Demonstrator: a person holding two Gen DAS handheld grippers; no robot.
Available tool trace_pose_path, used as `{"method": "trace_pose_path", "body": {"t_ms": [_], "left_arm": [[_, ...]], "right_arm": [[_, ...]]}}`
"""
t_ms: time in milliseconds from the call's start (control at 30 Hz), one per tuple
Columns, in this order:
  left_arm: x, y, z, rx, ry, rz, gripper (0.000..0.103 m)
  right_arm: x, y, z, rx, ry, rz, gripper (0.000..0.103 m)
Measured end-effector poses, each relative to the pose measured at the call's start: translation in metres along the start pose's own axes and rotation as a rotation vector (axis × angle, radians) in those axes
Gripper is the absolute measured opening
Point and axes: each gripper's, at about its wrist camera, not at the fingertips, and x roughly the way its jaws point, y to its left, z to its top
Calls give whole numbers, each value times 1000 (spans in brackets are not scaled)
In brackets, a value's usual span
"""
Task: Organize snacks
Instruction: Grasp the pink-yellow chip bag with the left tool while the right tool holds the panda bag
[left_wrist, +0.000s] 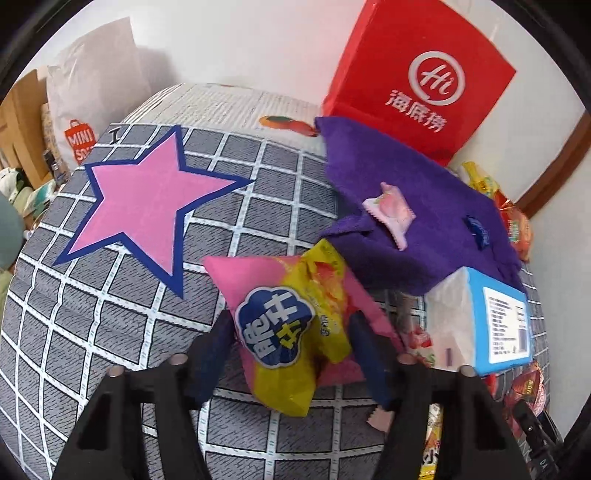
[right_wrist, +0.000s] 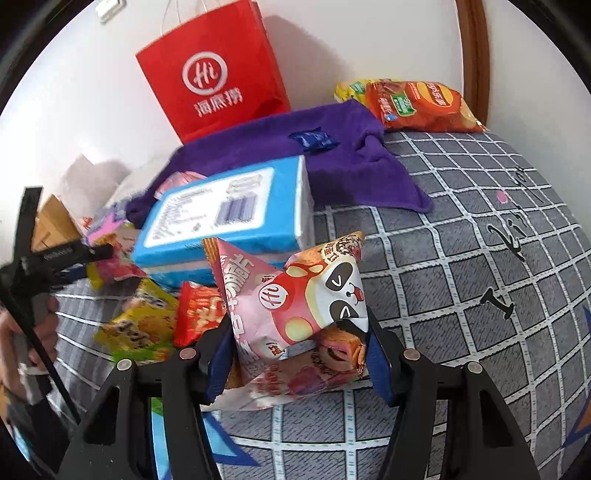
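My left gripper is shut on a pink and yellow snack bag, held above the grey checked bedspread. My right gripper is shut on a pink and white panda snack bag. A red paper bag stands against the wall; it also shows in the right wrist view. A purple towel lies before it with a small pink candy packet on it. A blue tissue pack lies by the towel. Orange chip bags lie at the far right.
Yellow and red snack packets lie left of the right gripper. The left gripper's handle and a hand show at the left edge. A white shopping bag and cardboard boxes stand beyond the bed. A pink star marks the bedspread.
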Motion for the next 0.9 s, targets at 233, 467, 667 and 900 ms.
{"method": "trace_pose_path", "body": {"t_ms": [233,467,667,900], "left_arm": [[-15,-3,-6,39,-21,-17,46],[-44,-1,-15,54,-58,-27,46],[-71,-8,-24,84,-97,-56,46],[-106,-35,-36,160,-142,-107,46]], "right_arm": [[-22,-2,2,26,-49,36,61],[-31,-4,-4,36,-45,23,61],[-44,5,-12,11,-51,25,61],[-66,20,-18,-26,-83,31,61]]}}
